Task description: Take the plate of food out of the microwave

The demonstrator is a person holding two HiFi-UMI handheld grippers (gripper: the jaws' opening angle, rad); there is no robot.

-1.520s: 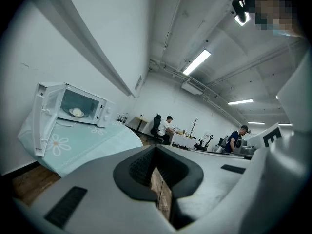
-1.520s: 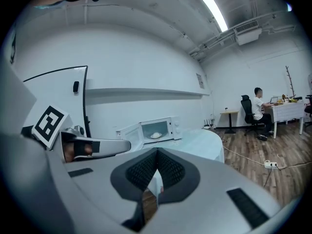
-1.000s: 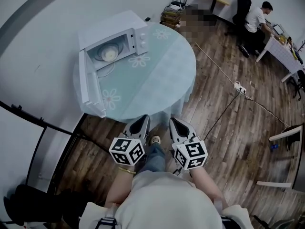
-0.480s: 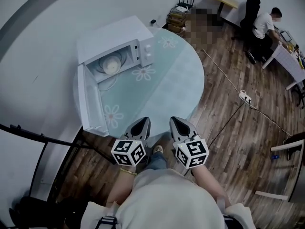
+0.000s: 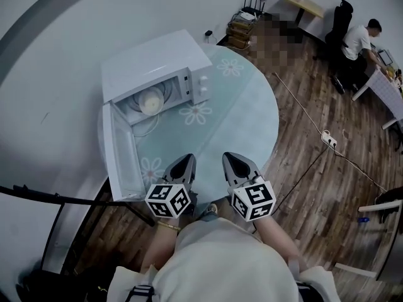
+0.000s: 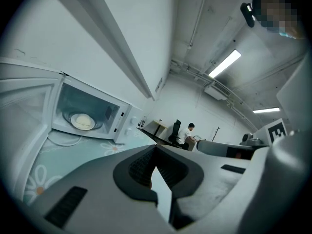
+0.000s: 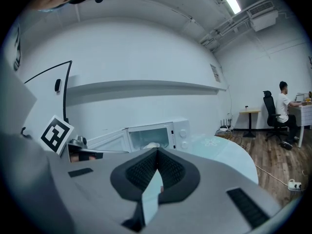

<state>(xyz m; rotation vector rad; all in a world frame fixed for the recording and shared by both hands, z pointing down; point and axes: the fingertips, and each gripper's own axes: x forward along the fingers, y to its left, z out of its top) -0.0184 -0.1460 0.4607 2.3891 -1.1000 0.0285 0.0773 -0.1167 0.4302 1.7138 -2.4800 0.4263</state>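
On the round pale-blue table [image 5: 252,112] stands a white microwave [image 5: 154,61], its door [image 5: 119,162] swung open toward me on the left. Inside, a plate of pale food [image 5: 151,102] rests on the turntable. The plate [image 6: 82,122] also shows in the left gripper view, and only as a sliver [image 7: 152,145] above the jaws in the right gripper view. My left gripper [image 5: 187,158] and right gripper [image 5: 228,157] hover side by side at the table's near edge. Both are shut and empty, well short of the microwave.
A black rail [image 5: 63,199] runs along the left by the wall. A power strip with its cable [image 5: 328,138] lies on the wooden floor to the right. A person [image 5: 364,39] sits at a desk in the far corner.
The table and microwave have drawn nearer in the head view. Both grippers now reach over the table's near edge, still shut and side by side.
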